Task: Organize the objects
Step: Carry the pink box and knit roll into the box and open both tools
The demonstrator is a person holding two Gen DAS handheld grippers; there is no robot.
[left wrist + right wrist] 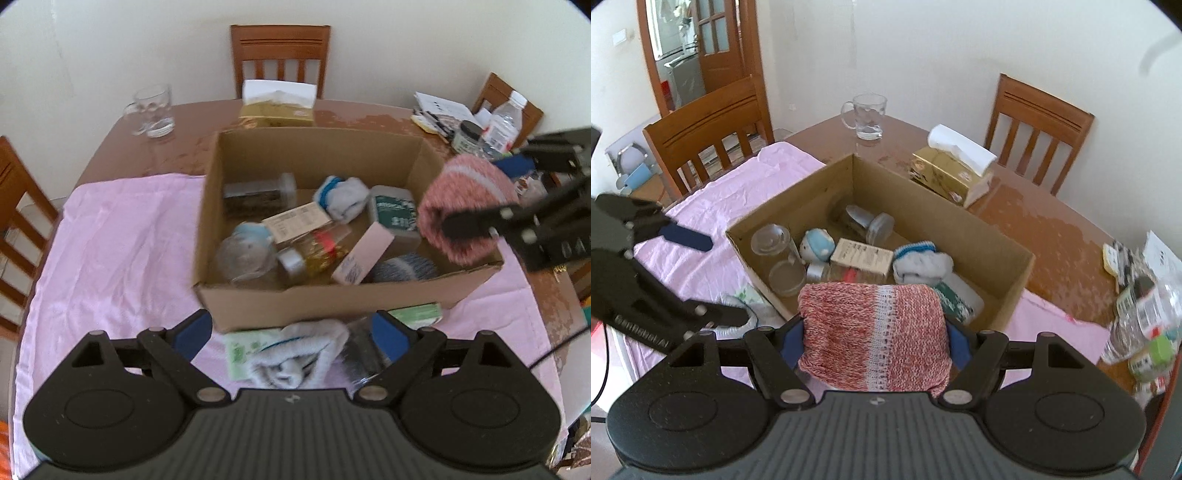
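Note:
A cardboard box (295, 299) (997, 236) stands on a pink cloth (122, 236) and holds several items: jars, a white-and-blue sock (343, 199), small cartons, a grey knitted roll. My right gripper (875, 334) (480, 192) is shut on a red-and-white knitted roll (871, 332) (465, 206), held over the box's near right corner. My left gripper (290, 328) (713, 277) is open just in front of the box. Below its jaws, a pale grey sock (295, 354) and a green packet (240, 350) lie on the cloth, untouched.
On the brown table (369, 118) are a glass mug (151, 110) (866, 116), a gold tissue box (277, 107) (949, 173), and papers, jars and a plastic bottle (502, 122) at the right. Wooden chairs (280, 55) surround the table.

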